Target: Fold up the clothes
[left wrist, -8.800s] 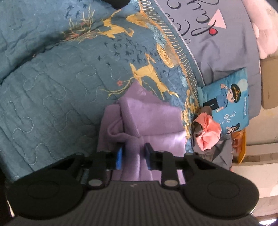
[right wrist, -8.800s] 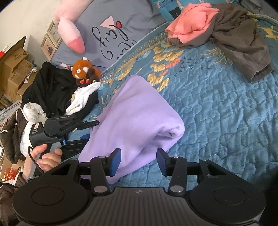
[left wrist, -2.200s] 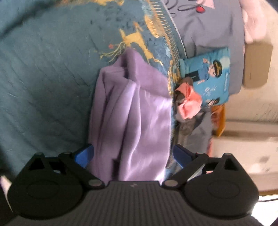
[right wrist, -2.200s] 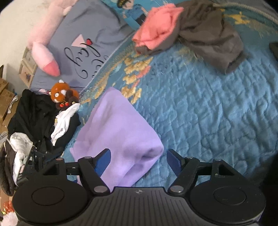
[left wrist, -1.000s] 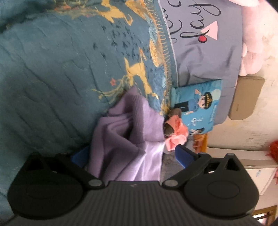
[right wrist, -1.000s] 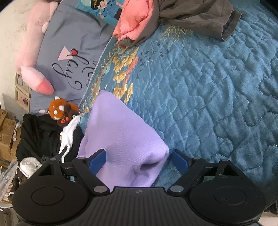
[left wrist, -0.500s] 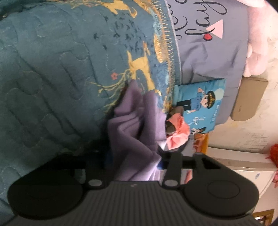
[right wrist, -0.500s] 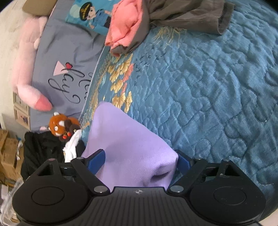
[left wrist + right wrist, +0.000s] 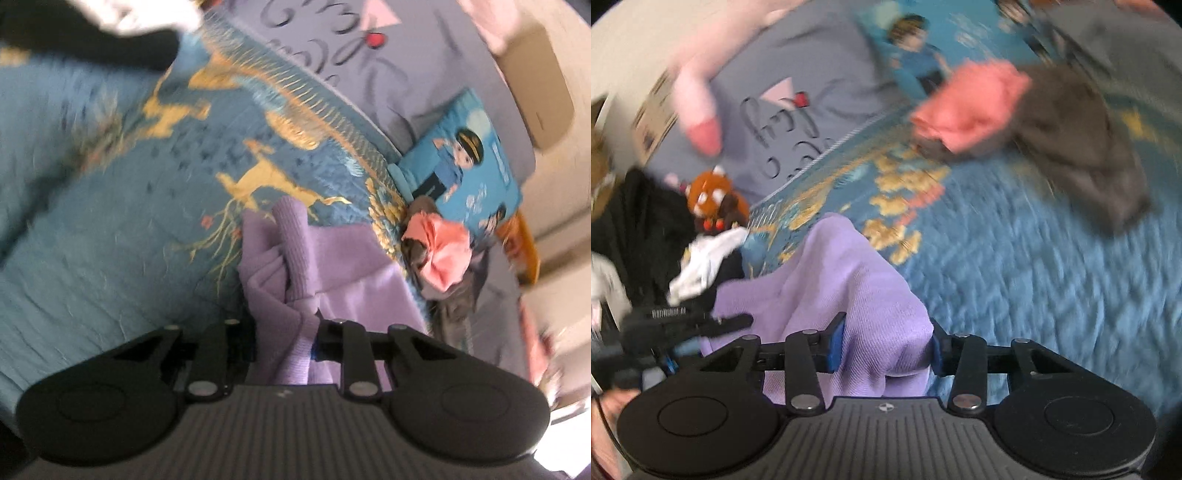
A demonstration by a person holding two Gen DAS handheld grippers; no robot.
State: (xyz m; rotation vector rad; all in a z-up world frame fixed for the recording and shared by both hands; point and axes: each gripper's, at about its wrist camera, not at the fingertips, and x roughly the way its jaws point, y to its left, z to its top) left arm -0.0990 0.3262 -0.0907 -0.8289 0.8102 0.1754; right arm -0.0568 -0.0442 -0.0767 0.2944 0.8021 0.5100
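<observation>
- The soft lilac knit garment (image 9: 343, 258) lies bunched on the blue quilted bedspread with gold deer and branch embroidery (image 9: 110, 206), at its near edge, just under both tools.
- The left tool (image 9: 284, 339) has just been closing, and its jaws are now clamped on a thick gathered fold of the lilac cloth; a ribbed cuff stands up just beyond the tips.
- The right tool (image 9: 884, 343) has also just been closing; its blue pads (image 9: 835, 343) press in on a rounded hump of the same garment from either side, so it too looks clamped on cloth.
- Seen from the right wrist, the left tool (image 9: 683, 325) shows at the garment's left side, so the two hold opposite ends.
- Both views are smeared, so fine detail of the folds is hard to read.
- As I judge it, this garment is partly folded into a compact bundle, and is now gripped at both ends, perhaps to move it or to finish it.
- Plenty looks left: a crumpled coral-pink garment (image 9: 971, 107) and a brown-grey one (image 9: 1082, 155) lie unfolded at the far right of the bed, near the grey pillow with script lettering (image 9: 798, 103).
- A heap of black and white clothing (image 9: 665, 251) sits at the left, beside a small orange plush toy (image 9: 713, 199).
</observation>
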